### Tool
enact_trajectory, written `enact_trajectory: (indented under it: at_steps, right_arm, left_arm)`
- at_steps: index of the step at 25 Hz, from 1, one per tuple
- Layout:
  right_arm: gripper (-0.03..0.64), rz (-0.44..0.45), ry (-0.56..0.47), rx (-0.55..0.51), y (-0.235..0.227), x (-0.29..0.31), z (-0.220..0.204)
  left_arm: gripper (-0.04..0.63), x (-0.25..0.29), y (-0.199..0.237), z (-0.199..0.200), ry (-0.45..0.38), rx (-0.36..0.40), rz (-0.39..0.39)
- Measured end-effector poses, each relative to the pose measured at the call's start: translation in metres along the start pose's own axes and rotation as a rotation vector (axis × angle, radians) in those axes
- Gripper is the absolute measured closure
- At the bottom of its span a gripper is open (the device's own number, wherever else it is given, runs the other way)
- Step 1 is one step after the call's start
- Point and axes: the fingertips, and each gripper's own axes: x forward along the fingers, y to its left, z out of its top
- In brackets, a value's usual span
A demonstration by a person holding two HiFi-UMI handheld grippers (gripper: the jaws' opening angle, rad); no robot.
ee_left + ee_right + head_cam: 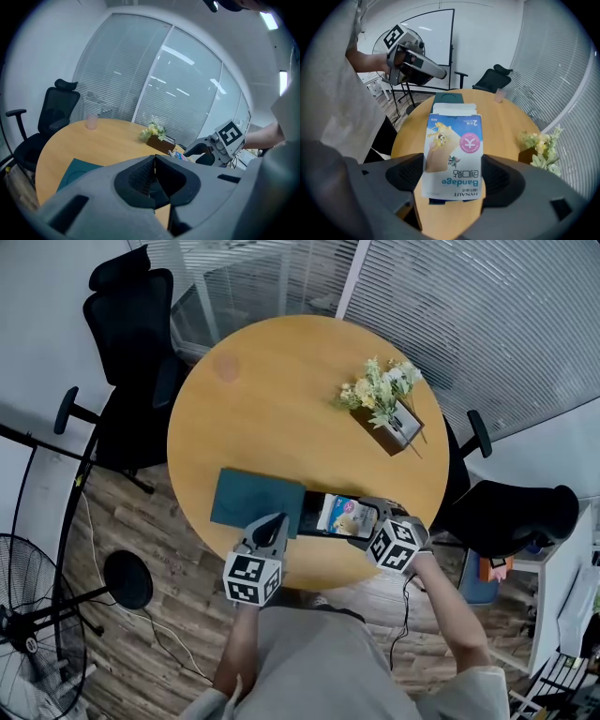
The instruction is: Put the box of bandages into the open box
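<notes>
My right gripper [364, 520] [452, 177] is shut on the bandage box [343, 515] [453, 150], a flat blue-and-white carton printed "Bandage", which it holds by its long sides. The carton hangs low over the dark tray of the open box [319, 530] near the table's front edge. That box's dark teal lid [257, 500] [449, 98] lies flat to the left. Over the lid's near edge my left gripper [271, 526] [154, 180] is shut, jaws meeting with nothing between them. The left gripper view shows the right gripper [206, 152] off to its right.
The round wooden table [281, 399] carries a planter of flowers [386, 409] at the far right and a pale pink cup [91, 122] at the far left. Black office chairs [131, 334] [511, 512] stand on both sides. A floor fan [28, 634] is at the near left.
</notes>
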Motion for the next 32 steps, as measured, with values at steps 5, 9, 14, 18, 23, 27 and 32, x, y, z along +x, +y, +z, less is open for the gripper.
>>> enact_trajectory:
  at_steps: [5,9,14,18,23,27,32]
  right_arm:
    - [0.232,0.052,0.047,-0.05,0.004,0.01,-0.009]
    - [0.232,0.067,0.084,-0.084,0.006,0.017,-0.014]
    - [0.232,0.079,0.116,-0.114,0.007,0.03,-0.018]
    - [0.232,0.096,0.131,-0.13,0.008,0.042,-0.017]
    - [0.232,0.108,0.135,-0.116,0.012,0.057,-0.014]
    - [0.232,0.122,0.155,-0.121,0.014,0.065,-0.017]
    - [0.232,0.126,0.181,-0.133,0.014,0.072,-0.02]
  left_arm:
    - [0.584,0.002,0.0,0.0,-0.007,-0.016,-0.012]
    - [0.584,0.004,-0.005,-0.005,-0.002,-0.015,-0.023]
    - [0.584,0.006,-0.01,-0.01,0.006,-0.012,-0.034]
    - [0.584,0.006,-0.013,-0.011,0.007,-0.004,-0.037]
    - [0.584,0.003,-0.007,-0.02,0.018,-0.027,-0.03]
    - [0.584,-0.001,-0.003,-0.02,0.016,-0.025,-0.027]
    - [0.584,-0.004,0.001,-0.016,0.008,-0.02,-0.029]
